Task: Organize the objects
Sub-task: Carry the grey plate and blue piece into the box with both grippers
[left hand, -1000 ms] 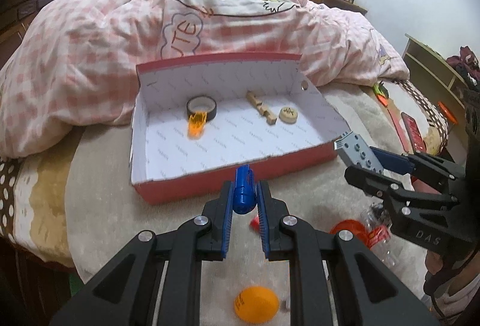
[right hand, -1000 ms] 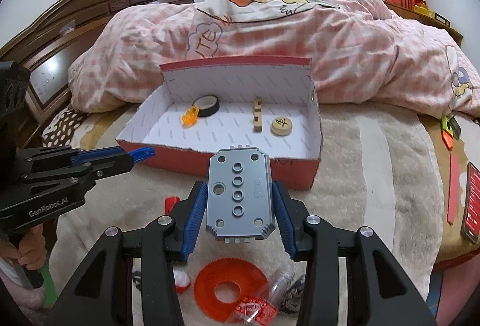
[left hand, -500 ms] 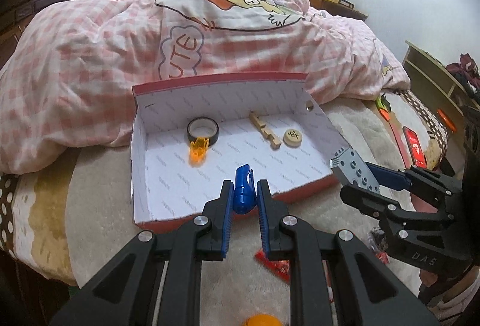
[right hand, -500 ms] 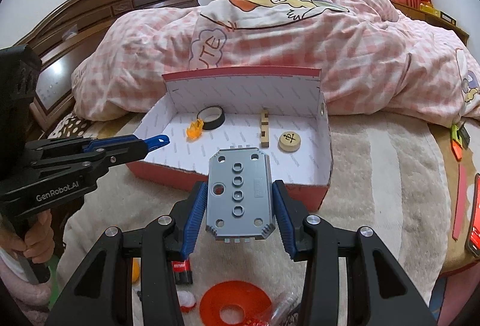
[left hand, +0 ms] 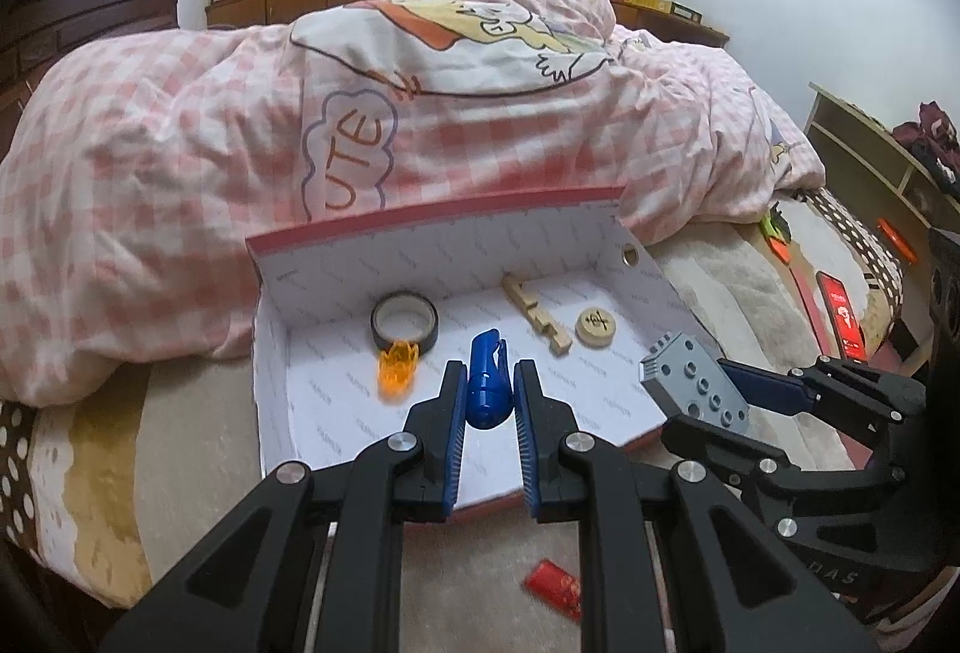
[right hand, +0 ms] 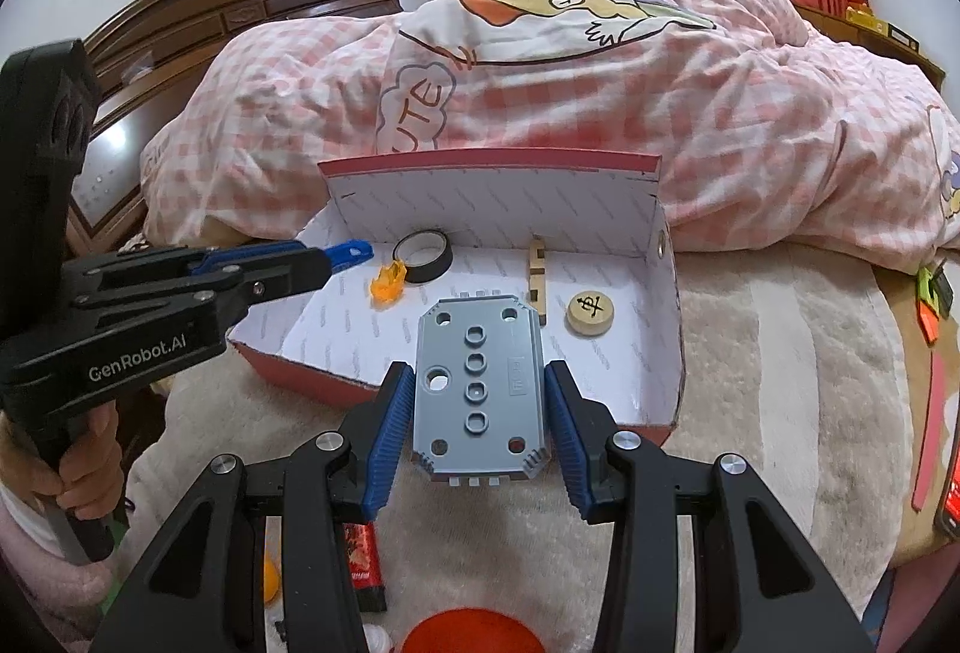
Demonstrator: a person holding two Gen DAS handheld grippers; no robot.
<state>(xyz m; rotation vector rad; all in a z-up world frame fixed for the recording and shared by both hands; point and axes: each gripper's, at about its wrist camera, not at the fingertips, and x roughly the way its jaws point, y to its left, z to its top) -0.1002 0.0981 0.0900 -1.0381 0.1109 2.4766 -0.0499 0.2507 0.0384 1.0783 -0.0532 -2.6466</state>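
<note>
My left gripper (left hand: 487,395) is shut on a small blue plastic piece (left hand: 487,386) and holds it over the front of the open red box (left hand: 432,215). My right gripper (right hand: 478,407) is shut on a grey plate with holes (right hand: 478,389) and holds it above the box's (right hand: 486,162) front wall. The plate also shows in the left wrist view (left hand: 693,383), at the box's right front corner. The blue piece shows in the right wrist view (right hand: 351,252). In the box lie a tape roll (left hand: 403,321), an orange piece (left hand: 397,368), a wooden block (left hand: 534,312) and a round wooden chess piece (left hand: 594,326).
The box stands on a beige blanket (right hand: 780,353) against a pink checked duvet (left hand: 150,143). A red packet (left hand: 555,588) lies in front of it. A red disc (right hand: 468,632) and an orange ball (right hand: 270,578) lie near the bed's edge. A phone (left hand: 843,314) lies at right.
Both grippers have moved forward and up from the bed's front toward the box. The blue piece and the grey plate are now over the box's front part.
</note>
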